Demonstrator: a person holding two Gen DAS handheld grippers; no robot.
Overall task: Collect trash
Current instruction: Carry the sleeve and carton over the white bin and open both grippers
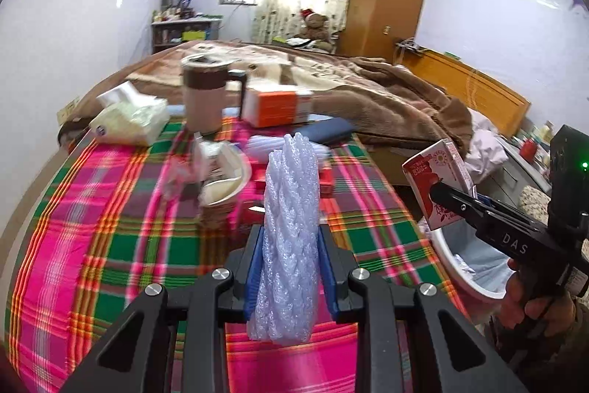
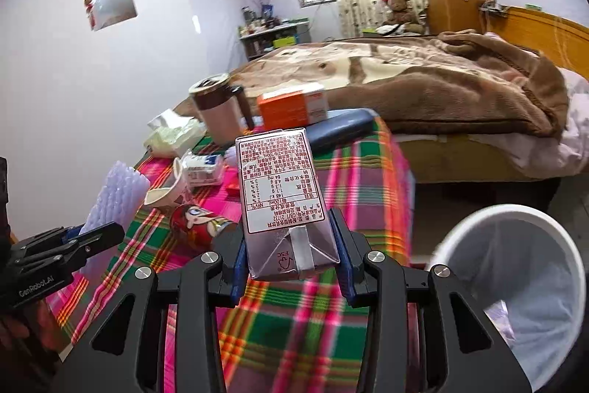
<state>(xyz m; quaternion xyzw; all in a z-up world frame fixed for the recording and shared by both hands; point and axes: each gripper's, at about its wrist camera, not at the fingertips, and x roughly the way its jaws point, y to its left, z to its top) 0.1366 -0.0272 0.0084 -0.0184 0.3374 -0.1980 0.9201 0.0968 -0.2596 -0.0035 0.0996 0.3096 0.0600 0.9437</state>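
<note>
My left gripper [image 1: 291, 282] is clamped on a roll of white foam netting [image 1: 292, 231], held above the plaid-covered bench [image 1: 110, 245]. Ahead of it on the bench sit a tipped paper cup [image 1: 224, 186], a tissue pack [image 1: 129, 120] and a mug [image 1: 206, 94]. To its right, my right gripper [image 2: 291, 264] pinches a drink carton [image 2: 283, 194] by its base. The white bin [image 2: 515, 282] stands low to the right of that gripper. Risk as I judge it: the squashy netting could spring free, or the top-heavy carton pivot and miss the bin.

both wrist views close above table [image 1: 110, 227]
</note>
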